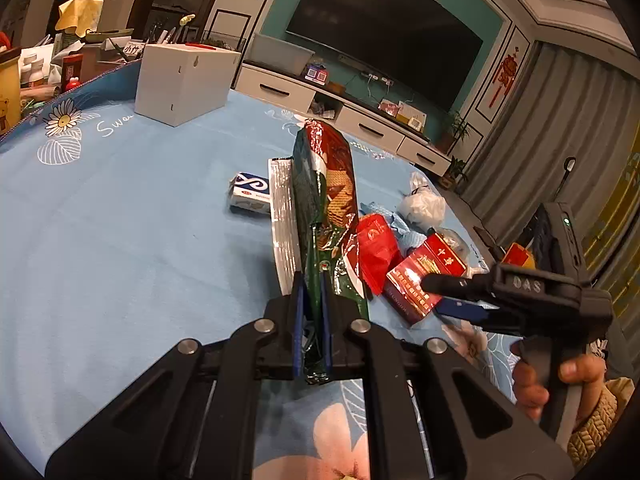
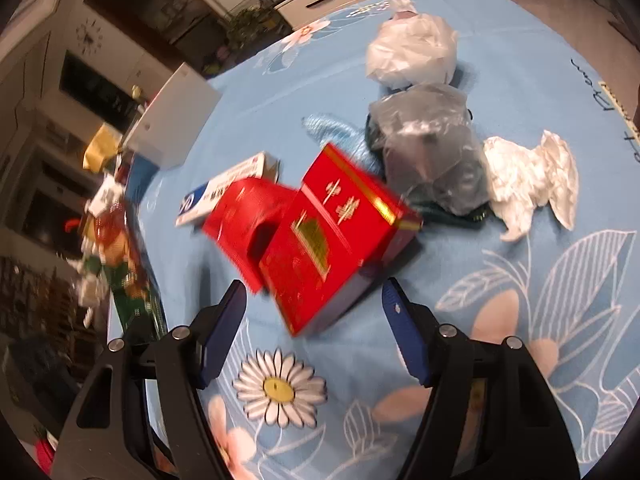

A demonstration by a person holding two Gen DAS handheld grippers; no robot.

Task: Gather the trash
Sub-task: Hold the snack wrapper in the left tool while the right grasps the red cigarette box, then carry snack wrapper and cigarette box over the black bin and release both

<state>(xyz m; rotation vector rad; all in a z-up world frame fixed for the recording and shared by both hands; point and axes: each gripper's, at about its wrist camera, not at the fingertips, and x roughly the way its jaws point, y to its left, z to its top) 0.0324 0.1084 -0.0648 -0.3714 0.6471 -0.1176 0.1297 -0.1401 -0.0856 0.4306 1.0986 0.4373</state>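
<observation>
My left gripper (image 1: 314, 292) is shut on a long green and red foil snack bag (image 1: 328, 208), held edge-up over the blue tablecloth; the bag also shows at the left in the right wrist view (image 2: 128, 280). My right gripper (image 2: 314, 300) is open, its blue pads on either side of the near end of a red cigarette carton (image 2: 332, 240) without touching it. In the left wrist view the right gripper (image 1: 448, 292) reaches in from the right at the same red carton (image 1: 424, 276). A crumpled red wrapper (image 2: 244, 220) leans on the carton.
A blue-and-white small box (image 1: 252, 194), a silver foil strip (image 1: 282, 220), a white plastic bag (image 2: 412, 52), a grey plastic bag (image 2: 432, 156) and a crumpled tissue (image 2: 528, 180) lie on the flowered cloth (image 1: 120, 220). A white box (image 1: 184, 80) stands at the back.
</observation>
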